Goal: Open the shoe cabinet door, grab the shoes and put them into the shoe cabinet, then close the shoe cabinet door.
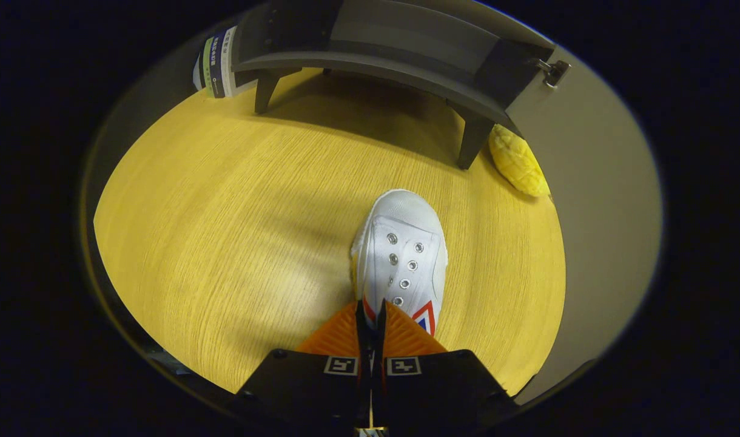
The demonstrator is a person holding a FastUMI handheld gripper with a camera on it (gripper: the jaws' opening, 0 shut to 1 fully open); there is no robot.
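Just white lace-less shoe [400, 258] in pinched gripper [370, 312]

Gripper [370, 312]: one, two-fingered, held pointing forward and downward. Fingers [339, 334] drawn together until nearly touching, a thin slit left between the tips. The heel end of a shoe [401, 255] is pinched at the tips.

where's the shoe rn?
Gripper view: the white shoe is pinched at its rear by the gripper, over the wooden table, toe toward the open shoe cabinet.
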